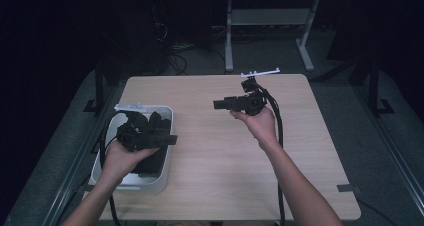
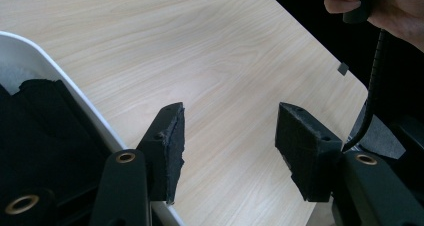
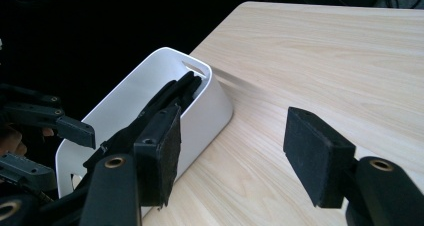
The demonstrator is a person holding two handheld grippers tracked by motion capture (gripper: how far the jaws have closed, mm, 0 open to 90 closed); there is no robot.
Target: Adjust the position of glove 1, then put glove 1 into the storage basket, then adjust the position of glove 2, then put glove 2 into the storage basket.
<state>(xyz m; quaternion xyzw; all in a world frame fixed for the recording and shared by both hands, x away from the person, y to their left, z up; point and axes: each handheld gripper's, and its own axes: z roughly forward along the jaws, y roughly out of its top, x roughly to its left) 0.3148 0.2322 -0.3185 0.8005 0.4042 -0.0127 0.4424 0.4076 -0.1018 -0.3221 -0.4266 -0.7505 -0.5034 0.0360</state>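
White bin point(image 1: 162, 178) of dark cloth point(image 1: 150, 121) sits at surface's point(image 1: 220, 151) left edge. Left gripper point(image 1: 170, 139) hovers over it, jaws apart, empty; right gripper point(image 1: 216, 105) wide, empty, aimed binward, likely ready to reach in.

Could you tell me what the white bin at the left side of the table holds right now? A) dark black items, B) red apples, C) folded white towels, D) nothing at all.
A: the white bin is filled with dark black items, which rise up to its rim in the right gripper view, while the left tool hovers over them with its jaws apart.
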